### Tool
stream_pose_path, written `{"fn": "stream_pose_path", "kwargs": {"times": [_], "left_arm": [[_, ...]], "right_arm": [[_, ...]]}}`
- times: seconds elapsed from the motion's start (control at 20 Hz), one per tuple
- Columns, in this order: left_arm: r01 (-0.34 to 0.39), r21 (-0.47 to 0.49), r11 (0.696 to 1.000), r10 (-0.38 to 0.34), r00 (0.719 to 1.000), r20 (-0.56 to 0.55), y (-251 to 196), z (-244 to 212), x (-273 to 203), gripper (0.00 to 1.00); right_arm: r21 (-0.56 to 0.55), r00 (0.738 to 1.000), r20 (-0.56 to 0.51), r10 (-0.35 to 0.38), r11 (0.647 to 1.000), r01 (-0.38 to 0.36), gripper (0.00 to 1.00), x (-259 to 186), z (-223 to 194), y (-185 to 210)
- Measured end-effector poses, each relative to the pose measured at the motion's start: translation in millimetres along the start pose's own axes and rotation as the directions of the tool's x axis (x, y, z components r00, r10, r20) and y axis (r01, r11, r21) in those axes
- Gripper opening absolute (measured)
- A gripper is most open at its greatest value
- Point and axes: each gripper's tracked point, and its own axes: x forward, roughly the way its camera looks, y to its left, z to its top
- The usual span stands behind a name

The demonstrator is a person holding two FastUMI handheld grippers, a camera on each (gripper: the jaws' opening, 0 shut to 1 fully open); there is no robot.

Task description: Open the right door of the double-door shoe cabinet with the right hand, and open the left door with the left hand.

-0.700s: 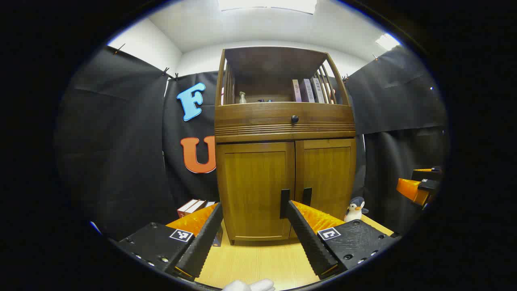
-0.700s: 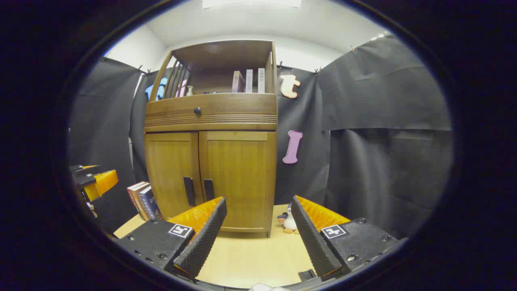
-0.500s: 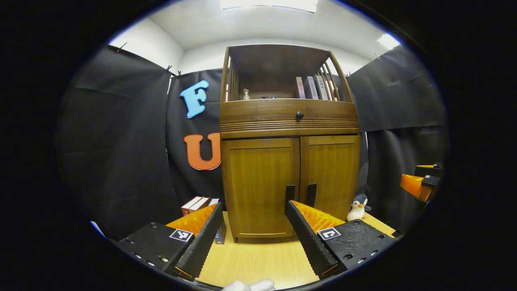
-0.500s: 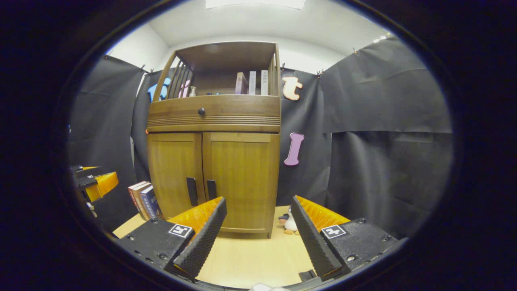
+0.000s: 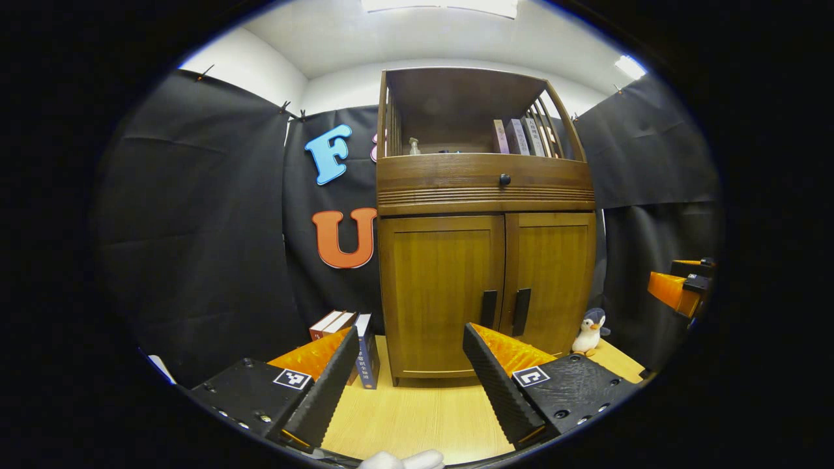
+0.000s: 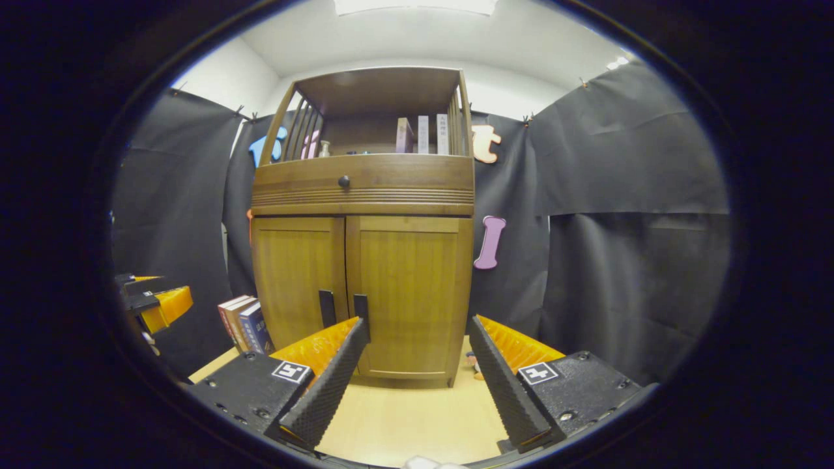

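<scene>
On cabinet (image 5: 485,195), two closed doors, two handles

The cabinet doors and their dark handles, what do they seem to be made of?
The cabinet doors look like wood or wood veneer with a satin varnish: vertical grain and a soft sheen show. The handles are matte black bars, perhaps painted metal or plastic; the pictures cannot settle which.

Left gripper (image 5: 410,365) finger hid part of the cabinet's (image 5: 485,195) right door foot. Right gripper (image 6: 417,361) finger covered the handle (image 6: 360,311) bottom and most of the toy (image 6: 474,366). Shelf book (image 6: 422,134) spines were too small to read.
</scene>
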Motion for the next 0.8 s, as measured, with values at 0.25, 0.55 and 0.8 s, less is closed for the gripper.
{"fn": "stream_pose_path", "kwargs": {"times": [0.25,0.55,0.8], "left_arm": [[0.009,0.014,1.0,-0.009,1.0,-0.003,1,0,-1,0.96],[0.016,0.011,1.0,-0.016,1.0,0.014,6,8,-10,1.0],[0.011,-0.004,1.0,-0.011,1.0,0.016,12,8,-20,0.96]], "right_arm": [[-0.016,1.0,-0.018,-0.007,1.0,0.007,1.0,15,-11,0],[-0.043,0.999,-0.03,0.013,0.999,-0.014,1.0,44,-35,13],[-0.052,0.997,-0.051,0.057,0.997,-0.06,1.0,87,-62,38]]}}
